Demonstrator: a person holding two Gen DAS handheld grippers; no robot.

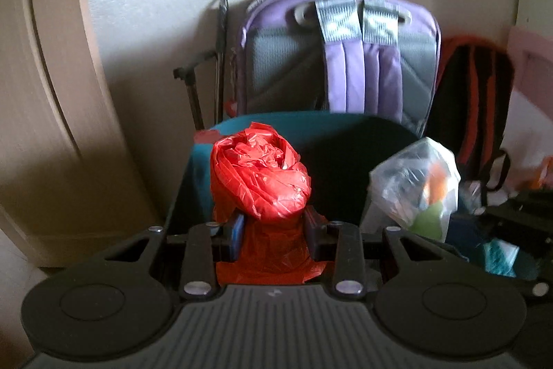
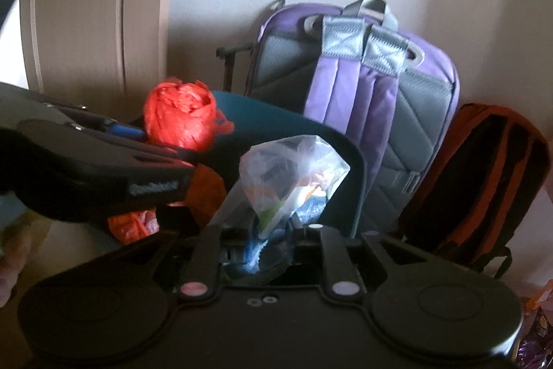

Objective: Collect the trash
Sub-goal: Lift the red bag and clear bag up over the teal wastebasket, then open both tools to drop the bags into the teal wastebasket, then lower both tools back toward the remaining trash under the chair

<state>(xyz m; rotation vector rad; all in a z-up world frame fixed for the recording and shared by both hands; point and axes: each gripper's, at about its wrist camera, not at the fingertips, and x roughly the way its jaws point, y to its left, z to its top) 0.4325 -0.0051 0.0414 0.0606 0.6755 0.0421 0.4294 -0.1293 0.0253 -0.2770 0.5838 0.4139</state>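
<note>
A: We're pinching the red bag (image 1: 259, 175) in the left hand-held gripper (image 1: 274, 227), keeping it bunched.
B: And the right hand-held gripper (image 2: 262, 241) is seemingly clamping the clear bag (image 2: 290, 172) over the teal bin (image 2: 276, 113).

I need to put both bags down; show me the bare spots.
Free: the dark chair seat between the red bag and clear bag, and the floor between chair and door. Crowded: purple backpack behind, orange backpack and clutter on the right.

right gripper (image 2: 257, 239) pinching clear trash bag (image 2: 290, 175)
</note>
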